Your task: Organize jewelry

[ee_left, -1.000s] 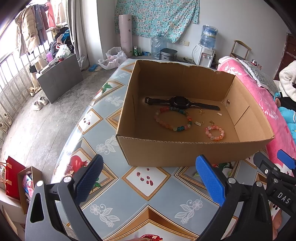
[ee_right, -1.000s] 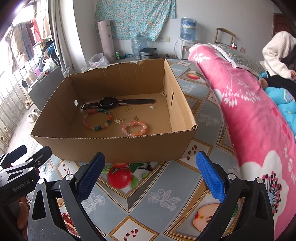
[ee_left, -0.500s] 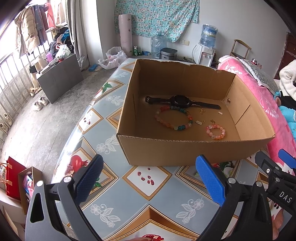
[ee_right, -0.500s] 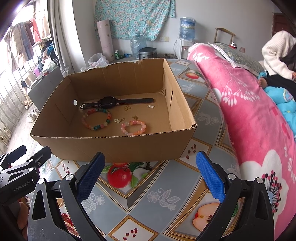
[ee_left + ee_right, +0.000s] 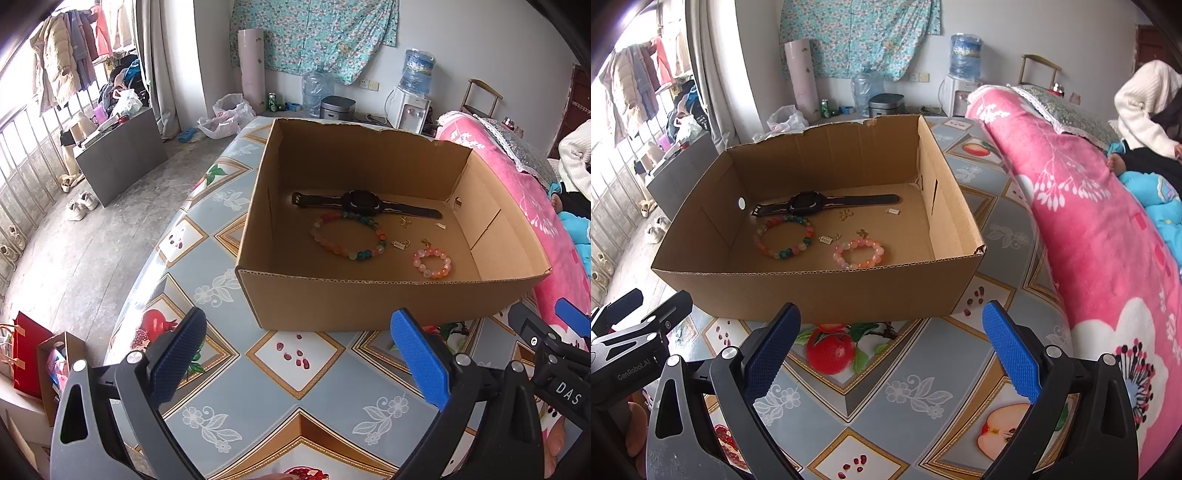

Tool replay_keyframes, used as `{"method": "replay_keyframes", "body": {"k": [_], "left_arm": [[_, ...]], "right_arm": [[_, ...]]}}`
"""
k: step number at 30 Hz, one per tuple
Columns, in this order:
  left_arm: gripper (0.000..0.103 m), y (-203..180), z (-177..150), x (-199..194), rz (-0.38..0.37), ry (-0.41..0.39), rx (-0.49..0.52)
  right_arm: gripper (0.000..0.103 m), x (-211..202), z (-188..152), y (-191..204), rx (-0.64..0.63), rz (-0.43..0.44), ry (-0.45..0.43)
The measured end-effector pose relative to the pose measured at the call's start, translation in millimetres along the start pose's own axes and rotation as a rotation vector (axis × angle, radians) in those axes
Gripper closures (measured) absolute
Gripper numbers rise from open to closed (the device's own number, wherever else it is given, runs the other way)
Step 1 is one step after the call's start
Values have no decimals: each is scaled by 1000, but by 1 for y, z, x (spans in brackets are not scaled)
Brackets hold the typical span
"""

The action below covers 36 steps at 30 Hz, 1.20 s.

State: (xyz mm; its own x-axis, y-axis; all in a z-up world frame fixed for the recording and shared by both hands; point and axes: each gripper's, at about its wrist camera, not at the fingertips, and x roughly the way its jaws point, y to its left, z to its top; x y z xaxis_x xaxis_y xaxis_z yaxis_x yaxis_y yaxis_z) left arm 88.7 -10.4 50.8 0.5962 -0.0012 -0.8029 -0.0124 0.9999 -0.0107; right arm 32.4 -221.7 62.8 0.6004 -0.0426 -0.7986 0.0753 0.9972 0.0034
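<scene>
The watch, two bead bracelets and small charms, seemingly, are lying inside the cardboard box. Both the left gripper and right gripper are being held wide and empty before its near wall; either sorting is pending or it is finished.

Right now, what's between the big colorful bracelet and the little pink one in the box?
A small gold charm lies on the box floor between the colorful bracelet and the pink bracelet, touching neither. The right wrist view shows it best.

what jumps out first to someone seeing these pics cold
An open cardboard box sits mid-table on a fruit-patterned cloth, holding a black watch at the back, a multicolour bead bracelet and a smaller pink one. Both grippers, left and right, hover open before it.
</scene>
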Motion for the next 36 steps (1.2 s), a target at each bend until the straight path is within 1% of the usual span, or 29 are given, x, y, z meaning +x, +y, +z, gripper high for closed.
{"method": "replay_keyframes", "body": {"k": [10, 17, 25, 36], "left_arm": [[5, 2, 0, -2, -2, -4, -1], [5, 2, 2, -1, -13, -3, 2], [5, -2, 3, 0, -12, -6, 21], [5, -3, 2, 1, -10, -2, 18]], "right_arm": [[8, 5, -4, 6, -2, -6, 21], [8, -2, -2, 12, -11, -15, -3], [8, -3, -1, 13, -12, -31, -11], [8, -5, -1, 11, -13, -44, -21]]}}
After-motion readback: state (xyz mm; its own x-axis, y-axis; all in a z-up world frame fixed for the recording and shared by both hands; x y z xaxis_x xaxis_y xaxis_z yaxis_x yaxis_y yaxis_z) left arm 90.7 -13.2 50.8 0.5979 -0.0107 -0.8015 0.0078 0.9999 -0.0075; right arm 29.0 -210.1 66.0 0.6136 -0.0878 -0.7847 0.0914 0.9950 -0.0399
